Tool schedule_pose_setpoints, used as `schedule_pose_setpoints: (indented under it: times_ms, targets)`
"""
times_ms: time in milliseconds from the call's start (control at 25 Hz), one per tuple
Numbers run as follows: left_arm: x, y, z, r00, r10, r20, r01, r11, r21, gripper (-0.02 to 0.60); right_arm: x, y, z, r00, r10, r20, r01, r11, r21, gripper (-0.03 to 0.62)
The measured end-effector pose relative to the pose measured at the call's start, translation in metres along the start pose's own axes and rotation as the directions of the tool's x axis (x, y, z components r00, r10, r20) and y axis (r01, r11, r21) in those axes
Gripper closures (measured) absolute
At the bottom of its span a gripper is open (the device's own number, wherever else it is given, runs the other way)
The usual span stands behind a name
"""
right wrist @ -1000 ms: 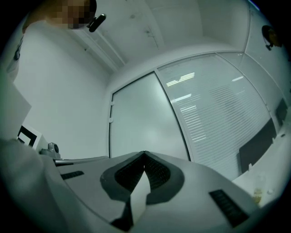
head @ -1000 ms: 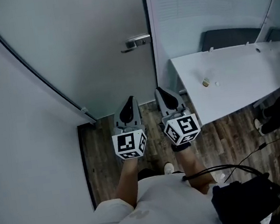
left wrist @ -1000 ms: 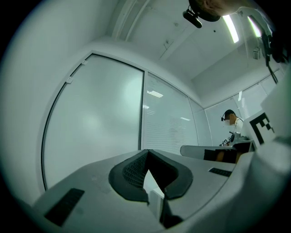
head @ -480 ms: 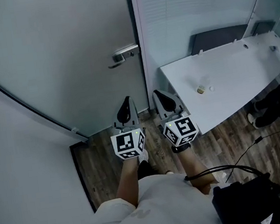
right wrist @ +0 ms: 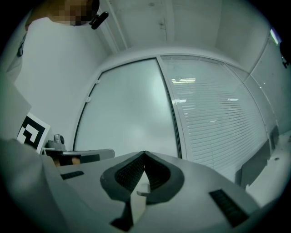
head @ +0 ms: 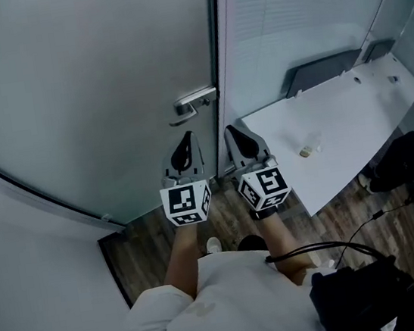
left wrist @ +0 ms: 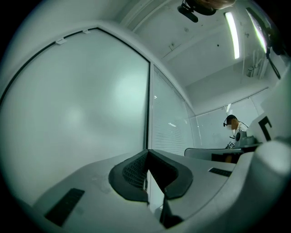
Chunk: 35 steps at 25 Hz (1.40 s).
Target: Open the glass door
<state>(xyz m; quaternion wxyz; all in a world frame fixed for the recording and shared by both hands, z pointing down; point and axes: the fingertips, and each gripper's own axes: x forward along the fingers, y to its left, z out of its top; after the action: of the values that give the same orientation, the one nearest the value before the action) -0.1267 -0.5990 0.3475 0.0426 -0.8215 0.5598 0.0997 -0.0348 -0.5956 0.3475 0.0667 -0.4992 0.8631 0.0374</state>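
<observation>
I judge the glass door (head: 88, 78) heavy and stiff on its hinges, its frosted pane slick and breakable, so I'd take hold at the metal lever handle (head: 196, 101) near its right edge, never the pane itself. The door is a pale, milky panel edged by a thin dark frame, apparently shut, straight ahead of me beside a wall of blinds (head: 293, 19). My left hand-held gripper (head: 183, 145) and right hand-held gripper (head: 240, 137) are both closed on nothing, near the handle but clear of it
</observation>
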Motion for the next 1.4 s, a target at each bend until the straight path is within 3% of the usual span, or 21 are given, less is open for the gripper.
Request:
schedule_pose_setpoints:
  times_ms: [200,440,680,920,1120,1200,1280,1360,1400]
  targets:
    - [0.024,0.029,-0.027,0.999,-0.014,-0.052,0.012,1.0,-0.026,0.58,0.029,-0.006,-0.019,0.999,-0.024,-0.032,0.024,1.0,-0.006,0.591]
    - [0.059,0.039,-0.06,0.988,-0.079,-0.131,0.08,0.997,-0.003,0.58,0.063,-0.028,-0.039,0.999,-0.013,-0.052,0.014,1.0,0.015,0.592]
    - [0.091,0.047,-0.105,0.959,-0.114,-0.261,0.131,0.99,0.049,0.578,0.09,-0.06,-0.069,0.996,-0.004,-0.09,0.01,0.997,0.074,0.592]
    - [0.113,0.066,-0.132,0.911,-0.156,-0.383,0.223,0.965,0.135,0.577,0.112,-0.079,-0.086,0.993,0.007,-0.121,0.007,0.994,0.109,0.591]
    - [0.154,0.07,-0.182,0.84,-0.236,-0.489,0.345,0.927,0.147,0.528,0.137,-0.116,-0.117,0.987,0.01,-0.159,0.011,0.991,0.134,0.592]
    - [0.162,0.067,-0.197,0.798,-0.266,-0.541,0.414,0.894,0.171,0.503,0.141,-0.124,-0.125,0.986,0.013,-0.167,0.011,0.99,0.143,0.591]
    - [0.158,0.065,-0.213,0.724,-0.276,-0.633,0.511,0.831,0.222,0.492,0.142,-0.123,-0.126,0.985,0.019,-0.174,0.007,0.989,0.148,0.592]
    - [0.154,0.065,-0.233,0.633,-0.249,-0.733,0.616,0.735,0.282,0.492,0.144,-0.123,-0.128,0.983,0.025,-0.182,0.003,0.988,0.153,0.592]
    - [0.152,0.066,-0.241,0.598,-0.23,-0.768,0.655,0.692,0.302,0.492,0.144,-0.123,-0.129,0.982,0.028,-0.185,0.001,0.988,0.154,0.592]
